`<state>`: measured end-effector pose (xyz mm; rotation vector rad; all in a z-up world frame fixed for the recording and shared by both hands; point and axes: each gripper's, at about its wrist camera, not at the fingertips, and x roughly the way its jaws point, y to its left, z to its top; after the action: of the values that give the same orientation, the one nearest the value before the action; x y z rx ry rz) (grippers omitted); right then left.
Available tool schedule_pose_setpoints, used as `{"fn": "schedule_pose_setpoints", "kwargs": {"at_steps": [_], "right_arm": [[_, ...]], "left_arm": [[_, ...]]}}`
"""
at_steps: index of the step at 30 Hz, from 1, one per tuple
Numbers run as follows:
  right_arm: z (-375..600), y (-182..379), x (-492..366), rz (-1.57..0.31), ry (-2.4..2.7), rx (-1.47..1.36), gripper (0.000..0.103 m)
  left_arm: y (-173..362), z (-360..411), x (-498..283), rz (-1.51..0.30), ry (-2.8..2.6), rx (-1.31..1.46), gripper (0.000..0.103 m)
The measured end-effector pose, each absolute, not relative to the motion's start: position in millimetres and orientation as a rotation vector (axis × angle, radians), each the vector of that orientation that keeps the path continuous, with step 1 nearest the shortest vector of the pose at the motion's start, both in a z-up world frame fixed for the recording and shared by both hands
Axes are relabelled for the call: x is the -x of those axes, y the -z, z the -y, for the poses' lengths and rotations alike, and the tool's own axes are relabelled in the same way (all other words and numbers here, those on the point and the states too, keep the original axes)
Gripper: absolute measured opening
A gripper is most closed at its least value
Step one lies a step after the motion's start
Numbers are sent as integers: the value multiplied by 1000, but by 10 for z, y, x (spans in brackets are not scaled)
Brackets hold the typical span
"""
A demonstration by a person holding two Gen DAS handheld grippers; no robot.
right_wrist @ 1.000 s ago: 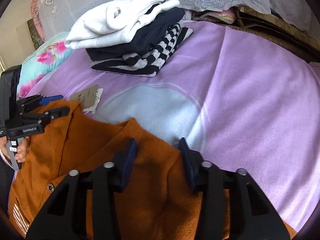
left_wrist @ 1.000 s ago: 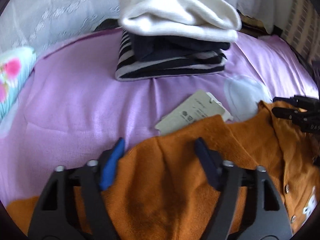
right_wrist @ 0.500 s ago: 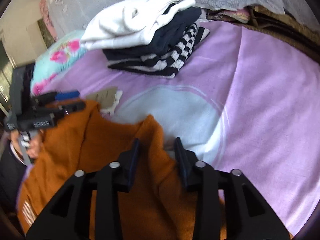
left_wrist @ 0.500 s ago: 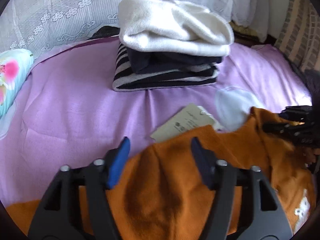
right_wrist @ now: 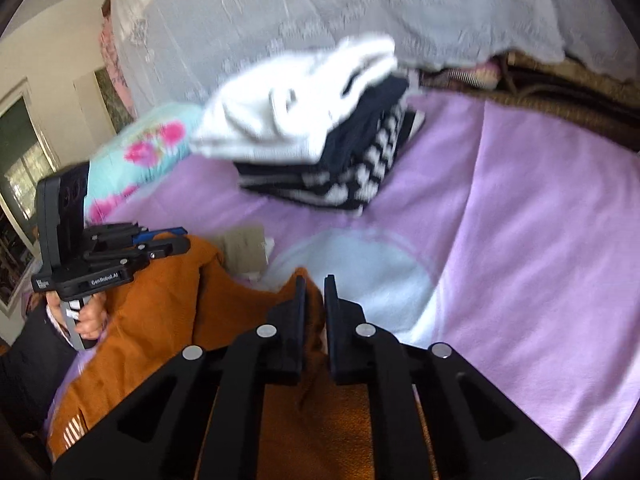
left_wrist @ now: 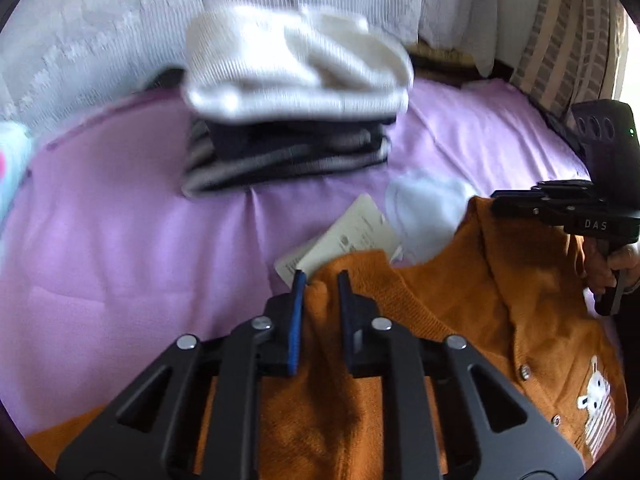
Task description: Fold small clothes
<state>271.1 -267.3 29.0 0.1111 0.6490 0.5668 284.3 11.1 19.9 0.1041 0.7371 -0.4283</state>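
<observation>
An orange knit cardigan (left_wrist: pixel 460 320) with buttons and a white bear patch lies on the purple bedsheet (left_wrist: pixel 120 248). My left gripper (left_wrist: pixel 321 280) is shut on its shoulder edge near the paper tag (left_wrist: pixel 344 240). My right gripper (right_wrist: pixel 313 284) is shut on the other shoulder edge of the cardigan (right_wrist: pixel 168 304) and lifts it slightly. Each gripper shows in the other's view: the right one (left_wrist: pixel 560 204), the left one (right_wrist: pixel 132 248).
A stack of folded clothes (left_wrist: pixel 296 120), white on top of navy and striped, sits at the back of the bed; it also shows in the right wrist view (right_wrist: pixel 320 136). A floral pillow (right_wrist: pixel 148 152) lies at the left. Lace curtain hangs behind.
Both grippers have closed on the cardigan's shoulder edges and risen, pulling the fabric up. The views are blurred from motion.
</observation>
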Motion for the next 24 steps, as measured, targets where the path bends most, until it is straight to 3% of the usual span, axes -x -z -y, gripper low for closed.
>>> {"fn": "schedule_pose_setpoints", "kwargs": {"at_steps": [4, 6, 9, 10, 11, 12, 13, 18, 21, 24], "right_arm": [[2639, 64, -2929, -775, -433, -58, 9], [2647, 150, -2997, -836, -426, -85, 12], [2712, -98, -2874, -728, -431, -135, 12], [2702, -158, -2836, -709, -444, -144, 12], [2654, -224, -2784, -699, -481, -148, 12], [2604, -238, -2776, -709, -519, -144, 12], [2525, -227, -2755, -727, -560, -137, 12], [2315, 223, -2884, -896, -498, -105, 16], [2475, 79, -2785, -821, -402, -157, 17], [2692, -126, -2518, -716, -367, -225, 27]], "left_arm": [[-379, -173, -2771, -629, 374, -69, 15], [-252, -133, -2852, -672, 340, -99, 16], [19, -49, -2997, -803, 306, -147, 27], [-16, -37, -2982, -787, 289, -156, 38], [-75, -37, -2953, -759, 269, -158, 65], [-167, -58, -2892, -708, 237, -154, 75], [-234, -78, -2842, -674, 233, -144, 79], [-349, -39, -2728, -661, 331, -117, 80], [-22, 27, -2866, -762, 230, -201, 83], [-39, -279, -2897, -806, 142, -73, 83]]}}
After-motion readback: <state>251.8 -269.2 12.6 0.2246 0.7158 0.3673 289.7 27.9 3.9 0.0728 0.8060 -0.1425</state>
